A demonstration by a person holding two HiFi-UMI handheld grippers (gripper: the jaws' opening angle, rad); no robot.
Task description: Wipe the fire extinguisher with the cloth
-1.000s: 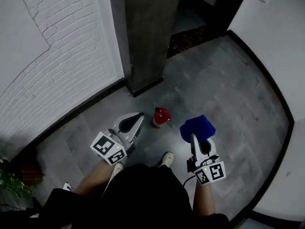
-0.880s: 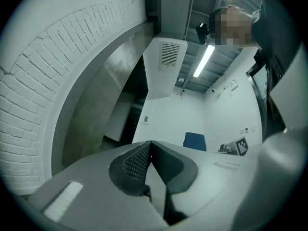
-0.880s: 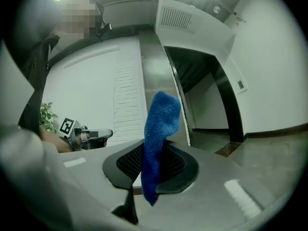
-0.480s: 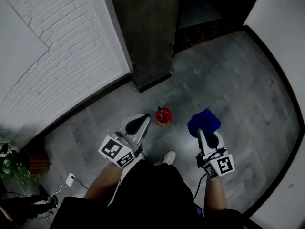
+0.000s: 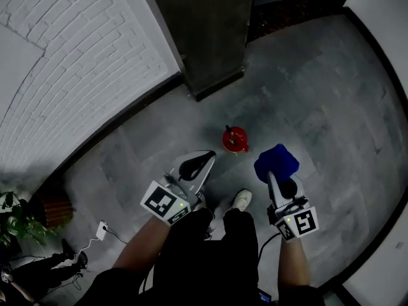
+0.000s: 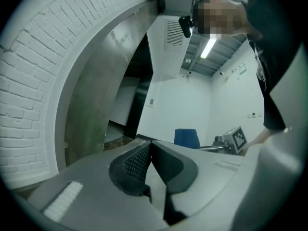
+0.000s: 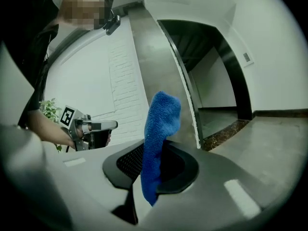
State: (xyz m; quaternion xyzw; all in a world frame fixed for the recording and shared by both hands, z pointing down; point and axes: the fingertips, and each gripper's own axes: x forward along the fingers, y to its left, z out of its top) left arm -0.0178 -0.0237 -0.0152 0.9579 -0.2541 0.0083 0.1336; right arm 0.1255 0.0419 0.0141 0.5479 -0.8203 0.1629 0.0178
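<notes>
My left hand-held gripper [image 5: 210,153] sits at lower centre of the head view, and in the left gripper view [image 6: 150,148] its jaws are pressed together with nothing between them. My right hand-held gripper [image 5: 273,174] is at lower right of the head view; in the right gripper view [image 7: 156,150] its jaws are clamped on the blue cloth [image 7: 161,124], which stands up out of them as a folded wad and hangs a little below the pads. From above, the cloth [image 5: 276,162] shows as a blue bunch at the front of that gripper. The fire extinguisher [image 5: 235,139] is small and red and stands upright on the grey floor [image 5: 319,94] near the middle of the head view. It is just above and between the two grippers, apart from both and from the cloth. A dark pillar [image 5: 210,30] rises at upper centre, with a white brick wall [image 5: 76,56] filling the upper left. A potted plant [image 5: 19,222] is at the lower left edge. One of my shoes [image 5: 241,200] shows between the grippers, below the extinguisher.
</notes>
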